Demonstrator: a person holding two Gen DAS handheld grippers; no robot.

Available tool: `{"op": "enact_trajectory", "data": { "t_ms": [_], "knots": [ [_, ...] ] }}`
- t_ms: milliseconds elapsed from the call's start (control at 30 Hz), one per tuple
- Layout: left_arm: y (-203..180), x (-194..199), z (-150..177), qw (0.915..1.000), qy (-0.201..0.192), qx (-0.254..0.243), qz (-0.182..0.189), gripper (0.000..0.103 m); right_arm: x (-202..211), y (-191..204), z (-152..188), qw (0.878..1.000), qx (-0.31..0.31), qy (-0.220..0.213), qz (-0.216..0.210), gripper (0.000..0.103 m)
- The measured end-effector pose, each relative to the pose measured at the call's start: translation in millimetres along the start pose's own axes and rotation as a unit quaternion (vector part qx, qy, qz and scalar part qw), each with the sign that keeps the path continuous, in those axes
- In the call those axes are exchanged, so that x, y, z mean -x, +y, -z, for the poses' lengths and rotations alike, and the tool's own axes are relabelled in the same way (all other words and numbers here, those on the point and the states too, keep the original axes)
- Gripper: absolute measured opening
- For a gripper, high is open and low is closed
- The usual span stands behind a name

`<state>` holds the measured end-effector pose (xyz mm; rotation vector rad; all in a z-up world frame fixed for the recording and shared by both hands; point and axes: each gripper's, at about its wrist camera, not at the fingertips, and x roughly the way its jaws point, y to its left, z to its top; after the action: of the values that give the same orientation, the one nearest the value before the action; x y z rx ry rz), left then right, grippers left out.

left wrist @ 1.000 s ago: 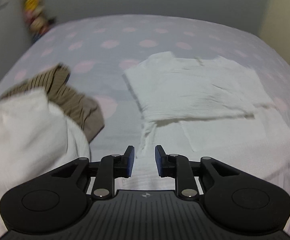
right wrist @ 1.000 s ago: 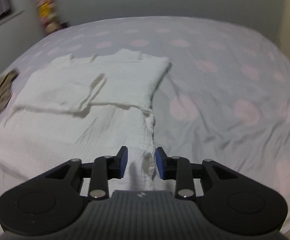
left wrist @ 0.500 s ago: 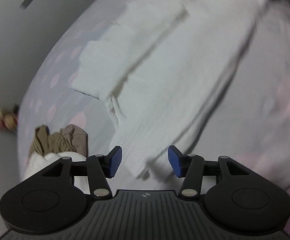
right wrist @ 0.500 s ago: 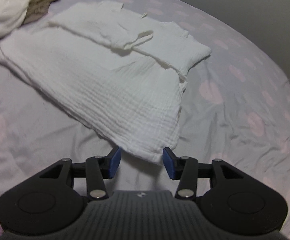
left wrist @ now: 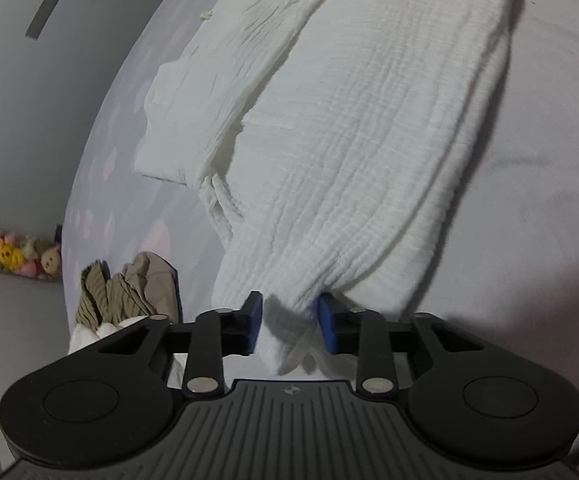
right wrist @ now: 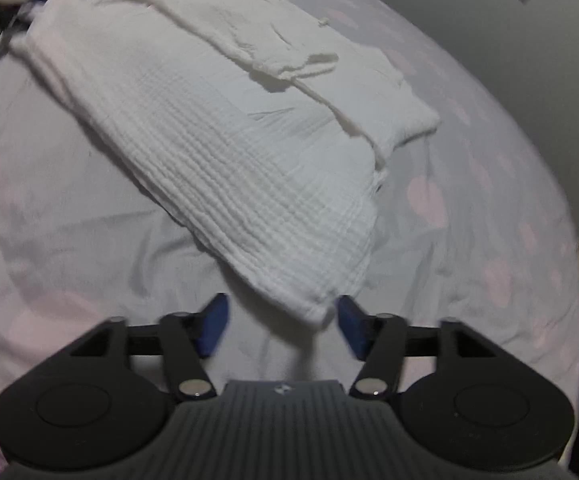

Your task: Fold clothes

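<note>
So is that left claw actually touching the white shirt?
Touching. In the left wrist view a corner of the white shirt lies bunched between the left gripper fingers, pressed against its right blue pad; jaws not fully closed.

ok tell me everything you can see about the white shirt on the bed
The white shirt is a crinkled, gauze-like cotton garment lying on the bedsheet, which is pale with pink spots. Its sleeves are folded in over the upper body, one ending in a loose cuff. The lower part stretches toward the cameras. The left gripper has a bunched corner of the hem between its blue pads; the right gripper is open around the other corner, not gripping.
</note>
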<state>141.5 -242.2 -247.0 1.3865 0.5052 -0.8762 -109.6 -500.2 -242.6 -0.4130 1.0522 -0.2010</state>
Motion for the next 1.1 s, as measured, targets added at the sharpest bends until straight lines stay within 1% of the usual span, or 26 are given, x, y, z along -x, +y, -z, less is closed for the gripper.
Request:
{"op": "enact_trajectory", "data": {
  "t_ms": [133,233,267,300,333,367,400,433,500,633,767,867,1000,1100],
  "knots": [
    [-6.9,-5.9,0.2,1.0000,0.003,-0.004,0.002,0.022,-5.5,14.9,-0.8,0.995,0.091,-0.003,0.027,0.069],
    [-1.0,-7.4,0.2,0.9995,0.010,0.029,0.010,0.021,-14.8,31.3,1.5,0.985,0.161,-0.001,0.067,0.065],
    [1.3,-7.8,0.2,0.9990,0.013,0.041,0.013,0.014,-17.7,34.4,2.8,0.982,0.173,0.001,0.075,0.053],
    [4.3,-7.9,-0.1,0.9982,0.016,0.055,0.018,0.010,-20.4,36.1,3.8,0.980,0.179,0.003,0.085,0.038],
    [7.9,-6.7,-0.3,0.9973,0.018,0.068,0.022,0.007,-22.3,36.7,5.1,0.978,0.183,0.008,0.096,0.032],
    [11.2,-3.6,0.2,0.9965,0.016,0.078,0.023,0.006,-21.5,35.9,6.0,0.978,0.183,0.008,0.104,0.018],
    [14.5,0.1,0.9,0.9958,0.014,0.087,0.023,0.006,-19.1,34.1,6.3,0.978,0.179,0.004,0.110,0.014],
    [17.8,4.4,1.3,0.9953,0.009,0.094,0.022,0.005,-14.7,31.5,6.2,0.978,0.172,-0.003,0.116,0.014],
    [24.1,18.5,4.0,0.9947,-0.007,0.101,0.012,0.005,-1.6,24.6,4.7,0.980,0.151,-0.020,0.128,0.008],
    [39.7,51.8,10.4,0.9917,-0.036,0.123,-0.007,0.004,34.8,9.1,-1.6,0.981,0.101,-0.067,0.150,0.007],
    [61.0,91.6,17.1,0.9845,-0.066,0.161,-0.020,0.004,73.5,-3.1,-8.1,0.978,0.060,-0.106,0.167,0.006],
    [70.3,126.5,25.9,0.9792,-0.086,0.182,-0.029,0.004,103.6,-8.3,-9.9,0.976,0.029,-0.127,0.173,0.006],
    [68.9,171.0,41.7,0.9725,-0.114,0.199,-0.041,0.004,145.5,-6.1,-4.0,0.971,-0.001,-0.149,0.185,0.006],
    [59.7,201.2,54.1,0.9689,-0.134,0.199,-0.060,0.004,173.0,2.0,6.2,0.966,-0.014,-0.164,0.199,0.006]
  ]
}}
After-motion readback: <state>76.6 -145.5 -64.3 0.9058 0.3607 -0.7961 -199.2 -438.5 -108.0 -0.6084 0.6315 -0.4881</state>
